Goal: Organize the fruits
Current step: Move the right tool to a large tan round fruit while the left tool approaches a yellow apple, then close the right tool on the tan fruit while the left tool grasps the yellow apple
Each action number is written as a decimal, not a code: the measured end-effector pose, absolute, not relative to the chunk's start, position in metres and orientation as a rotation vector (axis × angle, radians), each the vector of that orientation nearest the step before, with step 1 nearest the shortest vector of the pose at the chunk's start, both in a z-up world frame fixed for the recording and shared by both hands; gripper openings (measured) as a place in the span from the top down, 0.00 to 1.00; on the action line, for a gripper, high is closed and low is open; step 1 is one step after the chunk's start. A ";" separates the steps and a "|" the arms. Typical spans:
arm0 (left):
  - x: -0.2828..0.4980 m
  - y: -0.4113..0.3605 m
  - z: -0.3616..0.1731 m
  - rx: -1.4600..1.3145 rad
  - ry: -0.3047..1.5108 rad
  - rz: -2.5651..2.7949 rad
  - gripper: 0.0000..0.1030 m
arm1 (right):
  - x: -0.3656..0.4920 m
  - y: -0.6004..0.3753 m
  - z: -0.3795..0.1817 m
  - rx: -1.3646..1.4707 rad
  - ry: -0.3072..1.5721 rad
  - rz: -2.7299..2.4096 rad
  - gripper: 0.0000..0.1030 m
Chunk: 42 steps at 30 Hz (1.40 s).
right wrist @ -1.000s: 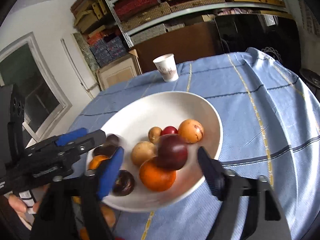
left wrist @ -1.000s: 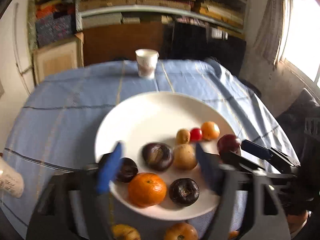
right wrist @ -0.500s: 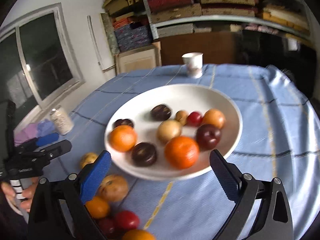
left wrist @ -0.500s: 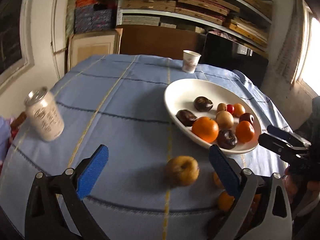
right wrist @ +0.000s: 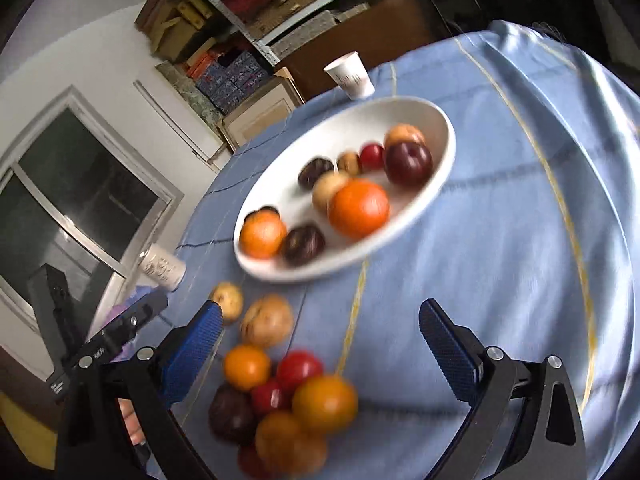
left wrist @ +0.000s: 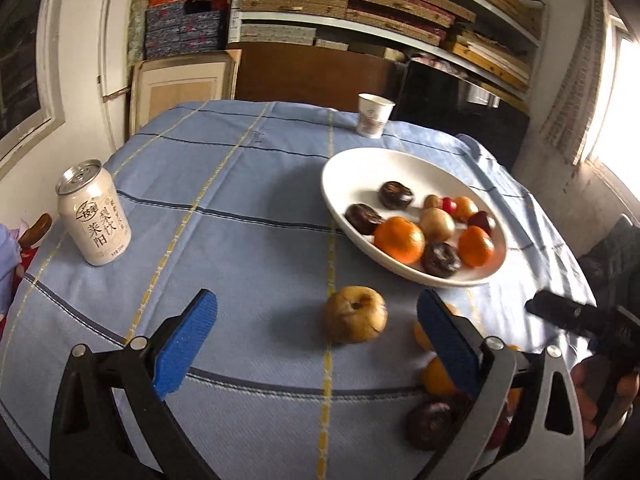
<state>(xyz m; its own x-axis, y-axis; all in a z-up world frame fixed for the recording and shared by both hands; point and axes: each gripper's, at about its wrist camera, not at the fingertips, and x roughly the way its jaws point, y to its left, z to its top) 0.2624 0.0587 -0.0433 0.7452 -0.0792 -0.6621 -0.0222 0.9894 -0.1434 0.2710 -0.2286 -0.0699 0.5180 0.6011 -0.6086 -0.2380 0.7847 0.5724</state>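
Both grippers, left (left wrist: 316, 334) and right (right wrist: 320, 340), have just opened, now empty, swung from the plate (left wrist: 344, 168) toward loose fruit: next pick begins.

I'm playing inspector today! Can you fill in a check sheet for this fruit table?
Surface: blue tablecloth covers the table.
Job's things: white plate with fruit; yellowish apple and a loose fruit pile on the cloth.
Clutter: drink can, paper cup.
Grippers: left gripper and right gripper open, holding nothing.
Cables: nothing seen.
Surroundings: stacked shelves, window.
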 end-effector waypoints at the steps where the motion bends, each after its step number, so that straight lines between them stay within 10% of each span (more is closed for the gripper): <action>1: 0.259 0.057 -0.043 -0.135 0.730 -0.040 0.05 | 0.263 -0.227 -0.070 0.443 0.892 0.531 0.07; 14: 0.235 0.064 -0.046 -0.141 0.736 -0.074 0.05 | 0.199 -0.210 -0.086 0.450 0.957 0.389 0.38; 42: 0.253 0.074 -0.074 -0.174 0.853 -0.023 0.04 | 0.198 -0.220 -0.094 0.564 0.915 0.458 0.58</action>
